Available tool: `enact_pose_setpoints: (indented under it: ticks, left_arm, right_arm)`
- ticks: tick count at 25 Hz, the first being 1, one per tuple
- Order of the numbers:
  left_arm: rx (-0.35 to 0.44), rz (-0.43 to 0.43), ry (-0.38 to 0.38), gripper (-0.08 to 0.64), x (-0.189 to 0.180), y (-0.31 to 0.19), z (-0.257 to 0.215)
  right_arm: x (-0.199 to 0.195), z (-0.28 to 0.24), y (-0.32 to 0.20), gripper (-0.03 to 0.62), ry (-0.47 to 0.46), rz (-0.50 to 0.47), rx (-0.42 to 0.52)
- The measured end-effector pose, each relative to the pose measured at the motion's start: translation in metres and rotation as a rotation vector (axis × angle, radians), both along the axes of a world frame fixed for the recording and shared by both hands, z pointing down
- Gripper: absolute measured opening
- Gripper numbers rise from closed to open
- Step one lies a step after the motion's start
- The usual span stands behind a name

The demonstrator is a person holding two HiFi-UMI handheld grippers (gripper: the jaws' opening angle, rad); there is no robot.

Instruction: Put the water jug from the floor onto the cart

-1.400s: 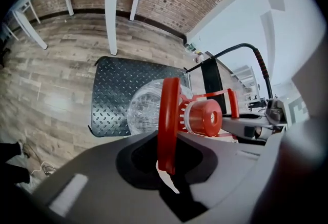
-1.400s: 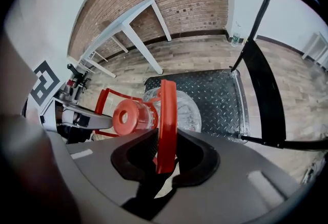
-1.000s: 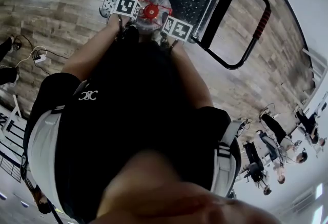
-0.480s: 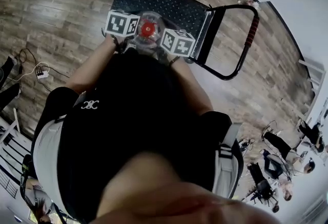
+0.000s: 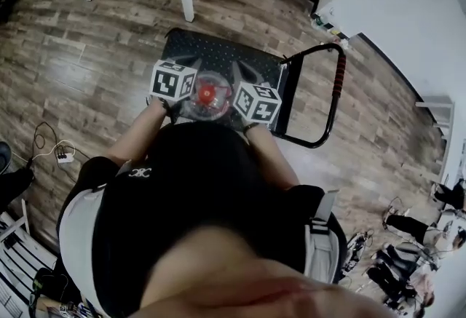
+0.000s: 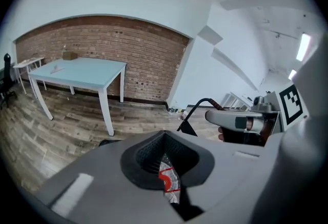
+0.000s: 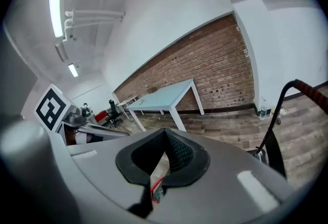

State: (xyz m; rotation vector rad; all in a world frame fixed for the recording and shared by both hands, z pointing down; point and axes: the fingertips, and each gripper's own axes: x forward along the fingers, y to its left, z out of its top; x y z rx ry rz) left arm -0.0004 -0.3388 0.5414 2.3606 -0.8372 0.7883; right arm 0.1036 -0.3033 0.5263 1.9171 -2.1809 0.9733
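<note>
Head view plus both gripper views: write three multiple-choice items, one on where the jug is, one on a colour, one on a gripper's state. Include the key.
1. Where is the jug?
A) on the table
B) between the left gripper and the right gripper, over the cart
C) under the cart

2. What colour is the jug's cap?
A) blue
B) white
C) red

3. How do the right gripper's jaws stand?
A) closed on a strip of the jug
B) wide apart, nothing between them
C) out of view

Key:
1 B: the head view shows it flanked by both grippers above the cart's black deck.
2 C: a red disc tops the clear jug.
3 A: the right gripper view shows the jaws together with a sliver of label in the slit.
</note>
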Motion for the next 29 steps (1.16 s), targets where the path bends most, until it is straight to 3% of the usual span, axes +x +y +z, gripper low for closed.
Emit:
enact_pose_setpoints:
  ticks: [13, 29]
  left_arm:
    - [0.029, 0.008, 0.023, 0.000, 0.023, -0.003, -0.023]
    - [-0.070, -0.032, 0.049, 0.000, 0.021, 0.021, 0.004]
  right_arm:
    - [0.021, -0.025, 0.010, 0.012, 0.004, 0.011, 0.073]
    - [0.016, -0.002, 0.025, 0.012, -0.042, -0.037, 0.002]
